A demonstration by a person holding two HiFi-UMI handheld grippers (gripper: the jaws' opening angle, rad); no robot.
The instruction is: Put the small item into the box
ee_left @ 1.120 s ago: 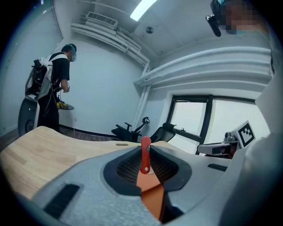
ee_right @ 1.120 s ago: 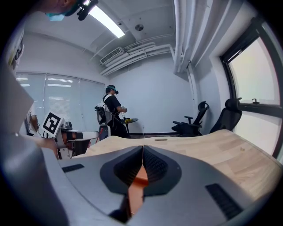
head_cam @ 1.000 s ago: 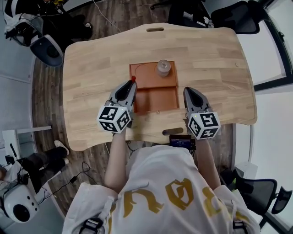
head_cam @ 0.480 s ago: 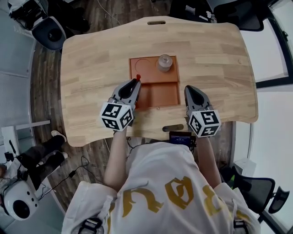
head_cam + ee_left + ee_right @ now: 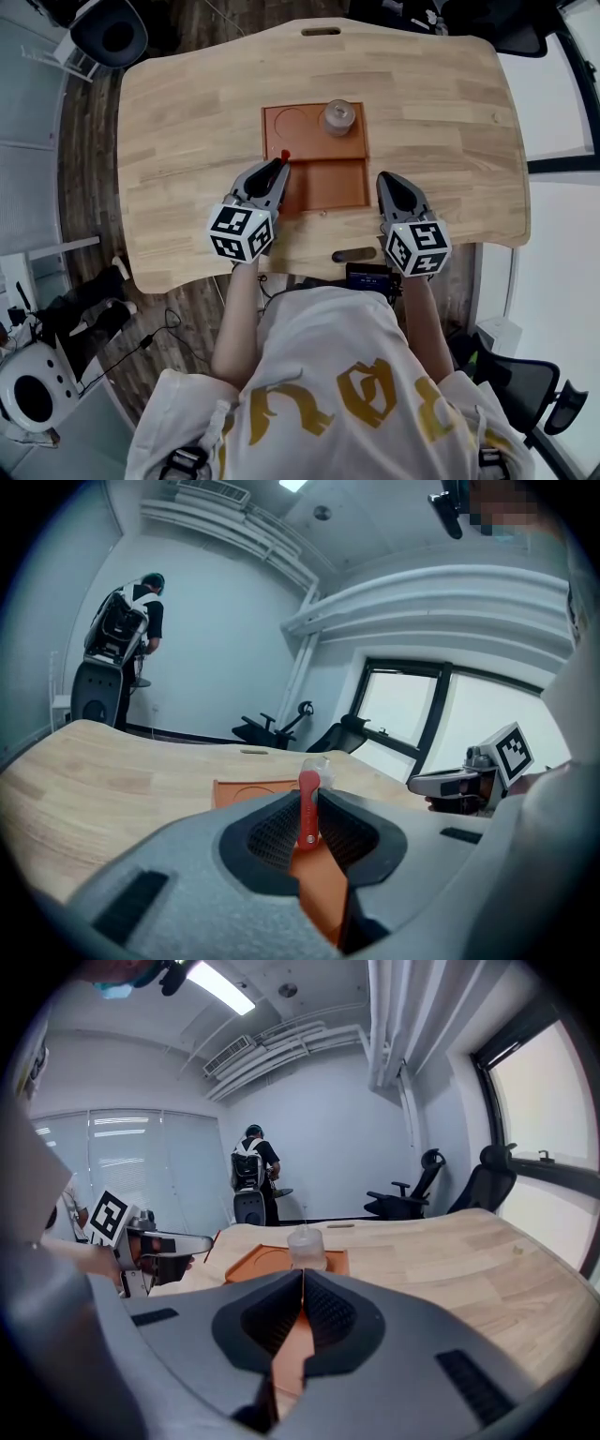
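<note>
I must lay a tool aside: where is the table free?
Bare table lies left and right of the orange box; its near compartment is empty. Crowded: the jar in its far compartment, the left gripper and right gripper near the front edge.

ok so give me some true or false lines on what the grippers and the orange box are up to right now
1. The left gripper is shut on a small red item. True.
2. The right gripper holds the clear jar. False: its jaws are together with nothing between them, and the jar stands in the far right compartment of the orange box.
3. The small red item lies inside the orange box. False: it is held in the left gripper's jaws, near the box's left edge.
4. The orange box sits on a wooden table. True.
</note>
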